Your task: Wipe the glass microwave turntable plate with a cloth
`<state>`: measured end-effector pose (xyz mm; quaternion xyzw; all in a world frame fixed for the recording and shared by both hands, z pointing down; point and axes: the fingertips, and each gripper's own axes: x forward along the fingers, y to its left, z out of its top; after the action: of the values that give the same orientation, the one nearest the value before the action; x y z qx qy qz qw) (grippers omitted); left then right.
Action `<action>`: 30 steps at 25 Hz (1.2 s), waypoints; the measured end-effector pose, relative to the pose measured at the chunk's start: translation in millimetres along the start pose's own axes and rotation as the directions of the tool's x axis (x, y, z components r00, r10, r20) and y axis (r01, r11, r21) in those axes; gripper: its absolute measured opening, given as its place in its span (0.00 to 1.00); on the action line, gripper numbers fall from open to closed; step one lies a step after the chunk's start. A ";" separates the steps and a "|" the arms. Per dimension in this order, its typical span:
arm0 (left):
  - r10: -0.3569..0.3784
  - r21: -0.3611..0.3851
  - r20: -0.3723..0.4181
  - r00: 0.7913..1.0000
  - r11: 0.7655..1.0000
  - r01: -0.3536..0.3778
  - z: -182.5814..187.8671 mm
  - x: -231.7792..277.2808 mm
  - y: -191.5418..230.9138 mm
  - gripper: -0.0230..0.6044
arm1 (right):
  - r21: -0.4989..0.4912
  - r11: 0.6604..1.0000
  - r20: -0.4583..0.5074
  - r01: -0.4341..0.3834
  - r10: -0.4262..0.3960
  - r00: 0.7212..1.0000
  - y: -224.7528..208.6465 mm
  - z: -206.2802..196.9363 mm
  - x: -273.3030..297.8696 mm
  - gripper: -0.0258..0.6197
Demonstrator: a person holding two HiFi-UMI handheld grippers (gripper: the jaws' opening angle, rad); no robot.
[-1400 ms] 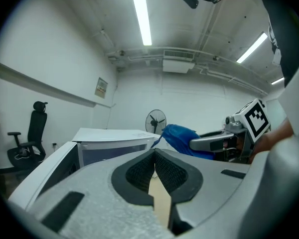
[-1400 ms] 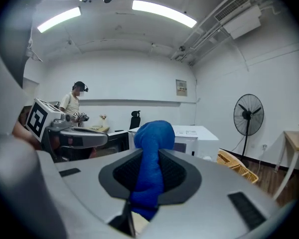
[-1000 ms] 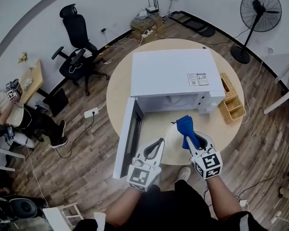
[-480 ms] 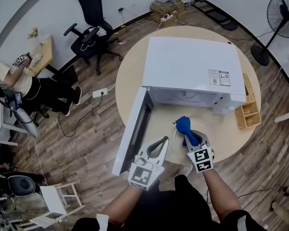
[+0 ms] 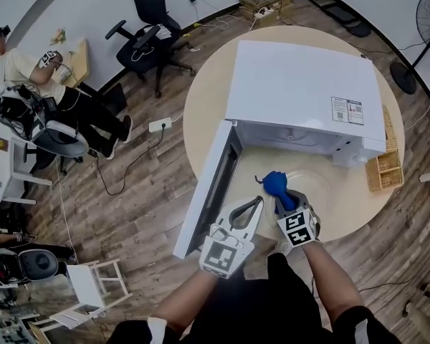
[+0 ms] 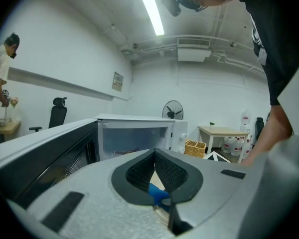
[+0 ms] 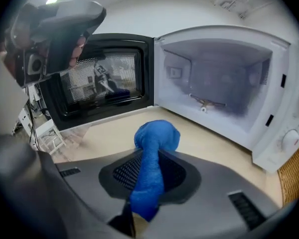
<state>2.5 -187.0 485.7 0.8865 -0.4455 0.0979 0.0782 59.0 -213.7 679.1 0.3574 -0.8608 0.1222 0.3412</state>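
My right gripper (image 5: 283, 201) (image 7: 157, 156) is shut on a rolled blue cloth (image 5: 276, 185) (image 7: 156, 138), whose bunched end sticks out past the jaw tips in front of the open microwave (image 5: 301, 92). The clear glass turntable plate (image 5: 266, 217) is faint, lying between the two grippers over the near table edge. My left gripper (image 5: 256, 203) (image 6: 154, 153) has its jaws closed at the plate's left rim (image 6: 162, 212), a thin pale edge seen through the jaw loop beside a bit of the blue cloth (image 6: 157, 195). Most of the plate is hard to make out.
The microwave door (image 5: 208, 192) hangs open to the left of the grippers; its cavity (image 7: 224, 83) shows a bare roller hub. A wicker basket (image 5: 383, 170) sits at the right on the round table (image 5: 208, 99). An office chair (image 5: 154, 20) and a seated person (image 5: 29, 84) are further left.
The head view has shifted, so the microwave sits further right and higher. Both grippers, the plate and the cloth stay together in front of the open microwave, the cloth edging slightly left.
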 end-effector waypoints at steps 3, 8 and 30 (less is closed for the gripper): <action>0.014 -0.038 0.013 1.000 0.999 -0.013 4.2 0.7 1.7 0.05 | -0.019 1.000 -0.026 0.013 -0.013 1.000 -0.5 -5.4 7.6 0.15; 0.014 -0.029 0.008 1.000 0.999 -0.014 4.5 2.6 5.6 0.05 | -0.026 0.999 -0.044 0.029 -0.030 0.999 -3.9 -7.1 10.9 0.15; -0.044 -0.044 -0.011 0.999 0.998 0.043 5.6 23.3 -0.3 0.04 | 0.068 0.964 -0.114 0.256 -0.247 0.962 -102.4 -31.3 -9.8 0.15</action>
<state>16.9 -206.2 485.9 0.8934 -0.4278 0.0915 0.1025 151.2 -267.4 692.2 0.4706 -0.7837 0.1316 0.3836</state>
